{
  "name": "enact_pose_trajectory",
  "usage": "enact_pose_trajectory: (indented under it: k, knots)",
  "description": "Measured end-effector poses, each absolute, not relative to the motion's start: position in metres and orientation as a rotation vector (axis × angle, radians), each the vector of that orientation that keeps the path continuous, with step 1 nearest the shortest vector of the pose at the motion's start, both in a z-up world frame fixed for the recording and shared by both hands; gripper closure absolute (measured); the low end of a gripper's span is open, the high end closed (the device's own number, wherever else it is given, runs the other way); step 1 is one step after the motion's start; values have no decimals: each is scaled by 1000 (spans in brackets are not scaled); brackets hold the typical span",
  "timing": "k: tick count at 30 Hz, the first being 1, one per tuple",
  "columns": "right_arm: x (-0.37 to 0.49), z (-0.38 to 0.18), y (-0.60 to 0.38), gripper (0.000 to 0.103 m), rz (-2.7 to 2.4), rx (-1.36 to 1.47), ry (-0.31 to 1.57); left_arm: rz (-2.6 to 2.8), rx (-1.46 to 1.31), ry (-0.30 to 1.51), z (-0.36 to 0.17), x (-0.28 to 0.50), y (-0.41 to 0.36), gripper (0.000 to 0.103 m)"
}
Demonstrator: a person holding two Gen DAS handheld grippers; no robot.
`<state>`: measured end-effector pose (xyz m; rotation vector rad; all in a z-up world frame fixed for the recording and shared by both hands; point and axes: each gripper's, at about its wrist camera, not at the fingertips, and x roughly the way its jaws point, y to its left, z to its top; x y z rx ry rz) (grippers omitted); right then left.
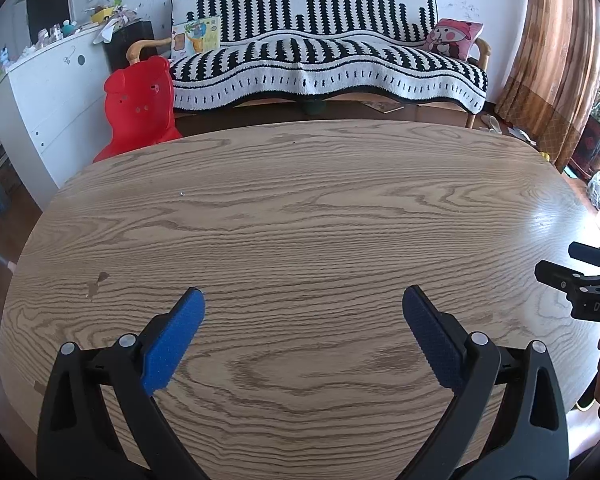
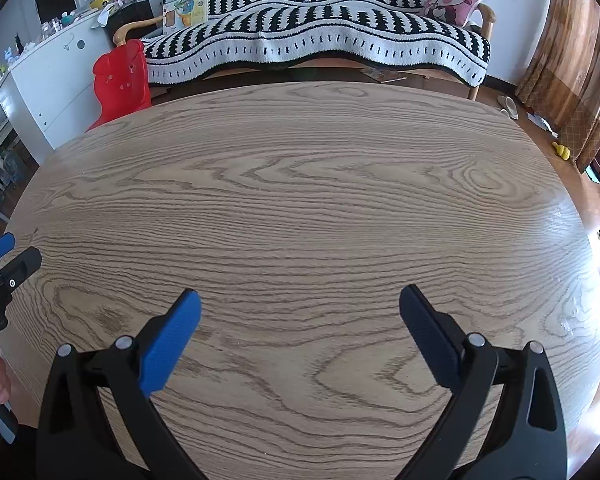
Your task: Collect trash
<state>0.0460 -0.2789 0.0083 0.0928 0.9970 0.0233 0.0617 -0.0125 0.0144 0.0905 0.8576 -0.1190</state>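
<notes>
1. Left wrist view: my left gripper [image 1: 304,300] hangs over the near edge of the oval wood-grain table [image 1: 300,208], jaws spread, empty.
2. My right gripper [image 2: 300,300] matches it, ready beside it.
3. I see no trash on the table, so I judge both are parked.

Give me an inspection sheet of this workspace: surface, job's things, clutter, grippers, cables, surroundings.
Surface: wooden table, bare, with a small chipped mark near its left edge.
Job's things: nothing seen; no trash in either view.
Clutter: nothing seen on the table.
Grippers: left gripper open, holding nothing; right gripper open, holding nothing; both above the near edge.
Cables: nothing seen.
Surroundings: striped sofa, pink cushion, red plastic chair, white cabinet with small items on top, curtain.
</notes>
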Motion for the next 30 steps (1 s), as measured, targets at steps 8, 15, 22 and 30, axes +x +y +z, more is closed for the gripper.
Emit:
enact_pose_trajectory:
  k: [8, 15, 22, 30]
  knots:
    - [46, 8, -278, 7, 25, 91, 998, -120, 91, 859, 14, 61, -12, 7]
    - [45, 9, -279, 7, 25, 90, 997, -120, 91, 858, 14, 62, -12, 7]
    - [45, 8, -278, 7, 25, 89, 998, -115, 90, 860, 11, 61, -10, 7]
    - [46, 8, -278, 7, 25, 90, 999, -107, 85, 872, 8, 60, -8, 7]
